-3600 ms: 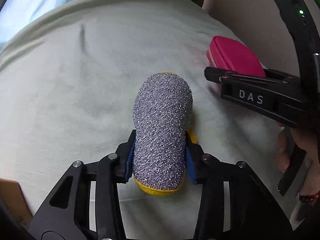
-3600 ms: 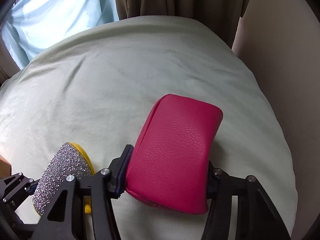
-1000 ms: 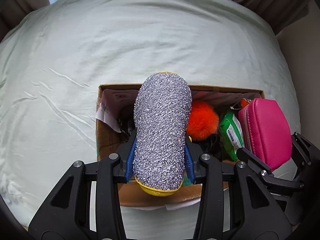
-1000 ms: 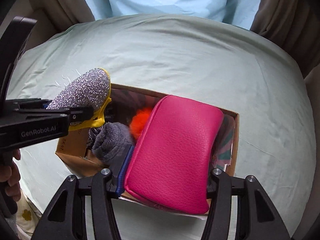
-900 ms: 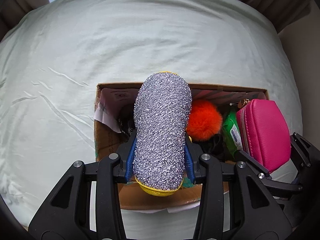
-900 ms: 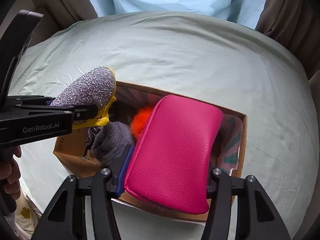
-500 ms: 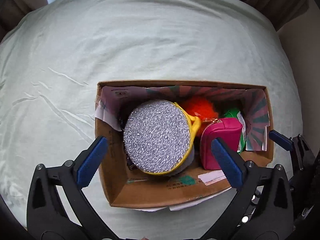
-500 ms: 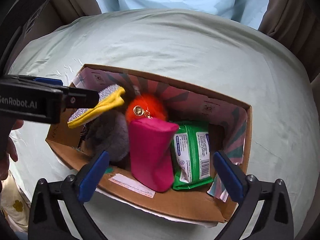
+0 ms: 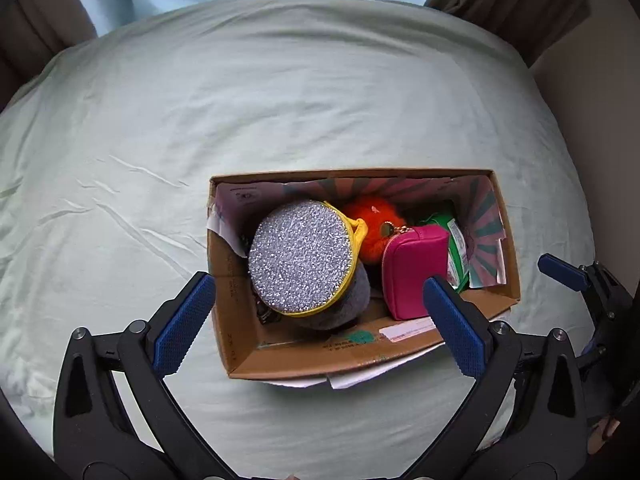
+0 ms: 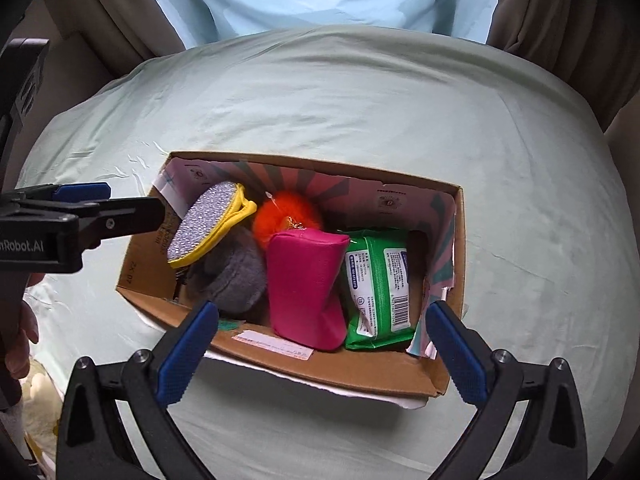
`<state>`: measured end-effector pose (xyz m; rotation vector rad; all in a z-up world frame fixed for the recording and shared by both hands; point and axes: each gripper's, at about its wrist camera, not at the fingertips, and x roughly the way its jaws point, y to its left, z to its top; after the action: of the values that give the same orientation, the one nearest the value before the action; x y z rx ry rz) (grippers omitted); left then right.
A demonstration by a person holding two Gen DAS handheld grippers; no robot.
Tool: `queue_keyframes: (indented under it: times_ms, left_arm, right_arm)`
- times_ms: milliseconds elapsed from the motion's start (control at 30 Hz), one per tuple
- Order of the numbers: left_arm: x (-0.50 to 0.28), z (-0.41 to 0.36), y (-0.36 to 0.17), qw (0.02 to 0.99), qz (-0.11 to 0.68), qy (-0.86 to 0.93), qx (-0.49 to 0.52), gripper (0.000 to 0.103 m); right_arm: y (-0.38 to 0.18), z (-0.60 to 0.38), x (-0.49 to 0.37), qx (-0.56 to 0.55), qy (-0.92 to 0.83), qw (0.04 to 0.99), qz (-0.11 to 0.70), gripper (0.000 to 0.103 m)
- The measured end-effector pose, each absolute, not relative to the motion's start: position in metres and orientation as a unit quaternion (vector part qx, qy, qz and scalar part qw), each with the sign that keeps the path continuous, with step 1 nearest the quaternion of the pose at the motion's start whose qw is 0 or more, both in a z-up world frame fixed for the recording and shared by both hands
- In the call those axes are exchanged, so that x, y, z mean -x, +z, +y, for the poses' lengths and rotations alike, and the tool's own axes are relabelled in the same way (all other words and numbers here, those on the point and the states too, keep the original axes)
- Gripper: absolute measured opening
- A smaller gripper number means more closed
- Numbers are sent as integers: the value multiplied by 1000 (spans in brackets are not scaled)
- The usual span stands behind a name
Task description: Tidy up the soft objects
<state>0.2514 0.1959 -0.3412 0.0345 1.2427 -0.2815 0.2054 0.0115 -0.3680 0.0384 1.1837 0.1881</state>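
Note:
A cardboard box [image 9: 280, 360] [image 10: 360, 372] stands on a pale green sheet. Inside it the silver glitter pouch with yellow trim [image 9: 300, 256] [image 10: 204, 224] rests on a grey fuzzy item [image 9: 344, 304] [image 10: 232, 276]. The pink pouch [image 9: 412, 264] [image 10: 308, 284] stands on end beside an orange pompom [image 9: 368, 220] [image 10: 284, 212] and a green wipes pack [image 10: 380, 288]. My left gripper [image 9: 320, 320] hovers wide open above the box's near side, nothing between its fingers. My right gripper [image 10: 320, 344] is likewise wide open above the near wall, holding nothing.
The sheet [image 9: 200, 100] covers a rounded bed surface with brown curtains [image 10: 560, 12] and a light blue pane behind. A beige wall runs along the right. The left gripper's body [image 10: 60, 224] reaches in from the left in the right wrist view, a hand below it.
Both grippers let go: the glitter pouch and the pink pouch dropped into the box. Both sets of jaws swung wide open and the left gripper rose away from the box.

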Motion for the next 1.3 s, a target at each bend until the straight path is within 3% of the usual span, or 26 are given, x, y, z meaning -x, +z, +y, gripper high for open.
queue_keyframes:
  times_ms: [400, 767, 1000, 1300]
  left_arm:
    - [-199, 198, -196, 866, 479, -144, -4, 103]
    - [-100, 186, -51, 940, 321, -114, 10, 103]
    - [-53, 164, -30, 952, 285, -112, 16, 103]
    - [-25, 143, -27, 959, 264, -104, 15, 103]
  right_arm:
    - [-220, -4, -163, -39, 53, 876, 477, 103]
    - [-87, -37, -105, -46, 8, 927, 371, 103]
    - [-48, -54, -64, -40, -7, 945, 324, 103]
    - [-36, -76, -32, -34, -31, 956, 288, 103]
